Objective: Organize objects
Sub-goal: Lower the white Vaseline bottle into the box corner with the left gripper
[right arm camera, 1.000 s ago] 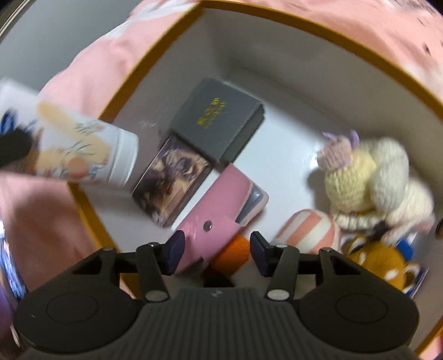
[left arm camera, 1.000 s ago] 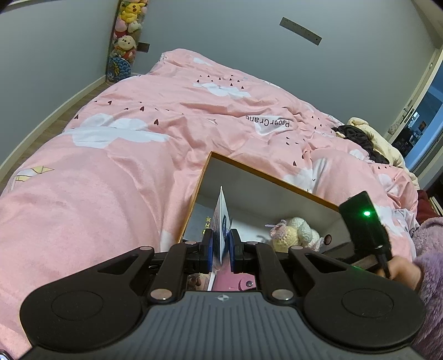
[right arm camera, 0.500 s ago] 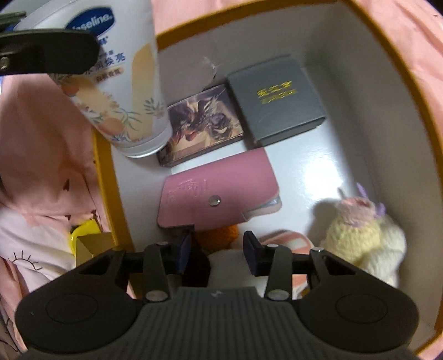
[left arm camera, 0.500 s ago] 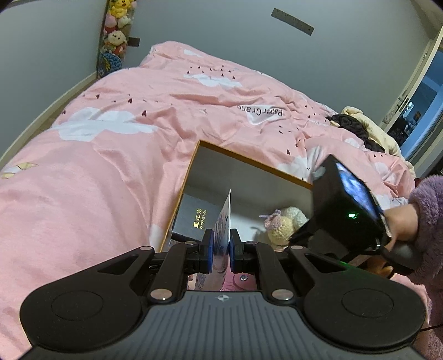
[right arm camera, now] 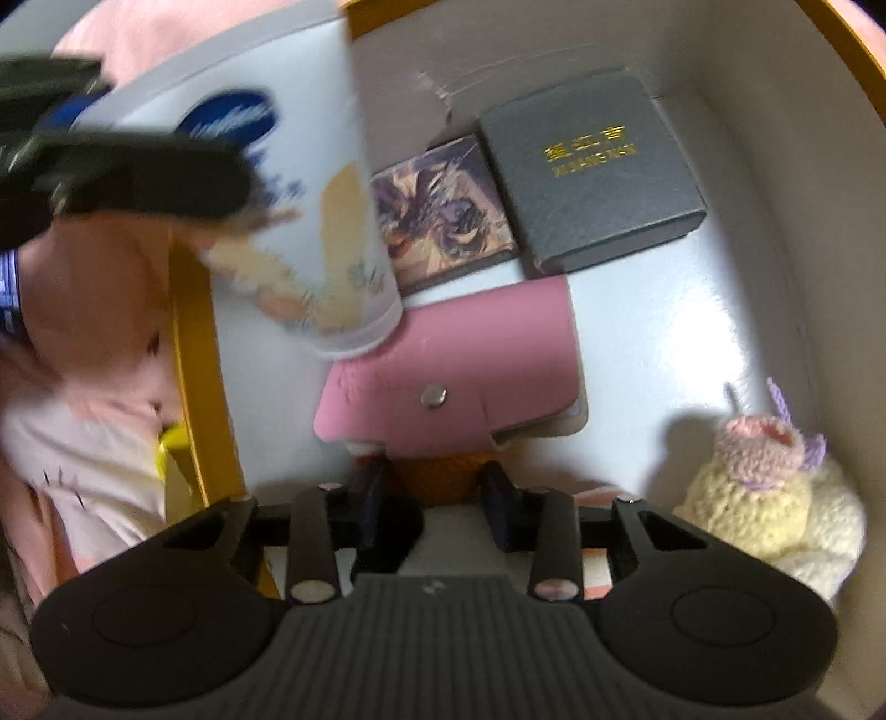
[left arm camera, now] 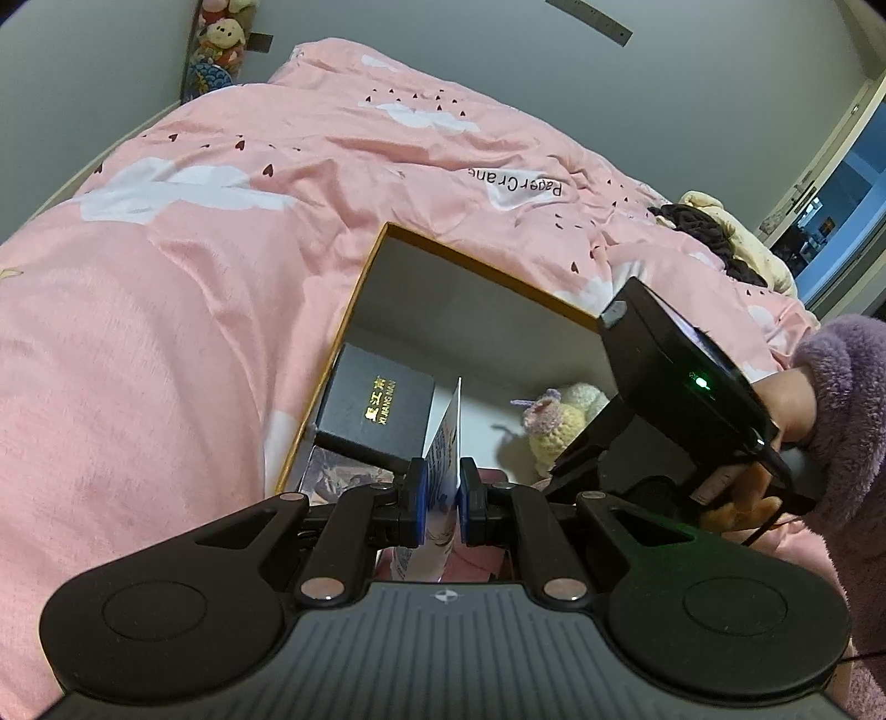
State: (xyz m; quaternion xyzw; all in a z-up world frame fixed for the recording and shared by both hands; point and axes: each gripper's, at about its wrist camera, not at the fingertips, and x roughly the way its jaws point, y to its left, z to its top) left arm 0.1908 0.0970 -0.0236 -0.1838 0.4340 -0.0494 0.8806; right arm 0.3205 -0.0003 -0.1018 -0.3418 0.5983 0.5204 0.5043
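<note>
An open box with an orange rim (left arm camera: 470,260) (right arm camera: 194,343) lies on the pink bed. My left gripper (left arm camera: 443,501) is shut on a white lotion tube (left arm camera: 446,443) (right arm camera: 310,221), held cap-down over the box's near left side. Inside lie a dark grey case with gold lettering (left arm camera: 376,410) (right arm camera: 592,166), a picture card box (right arm camera: 443,216), a pink snap wallet (right arm camera: 459,371) and a cream crochet doll (left arm camera: 559,421) (right arm camera: 775,487). My right gripper (right arm camera: 434,495) is open, low inside the box, jaws either side of an orange knitted item (right arm camera: 437,476).
The pink duvet (left arm camera: 221,221) surrounds the box. A yellow object (right arm camera: 171,443) lies outside the box's left wall. Dark and cream clothes (left arm camera: 714,232) lie at the far right of the bed. Plush toys (left arm camera: 221,39) hang on the far wall.
The tube has moved further over the box, now above the wallet's corner. My right gripper has dropped lower toward the orange knitted item.
</note>
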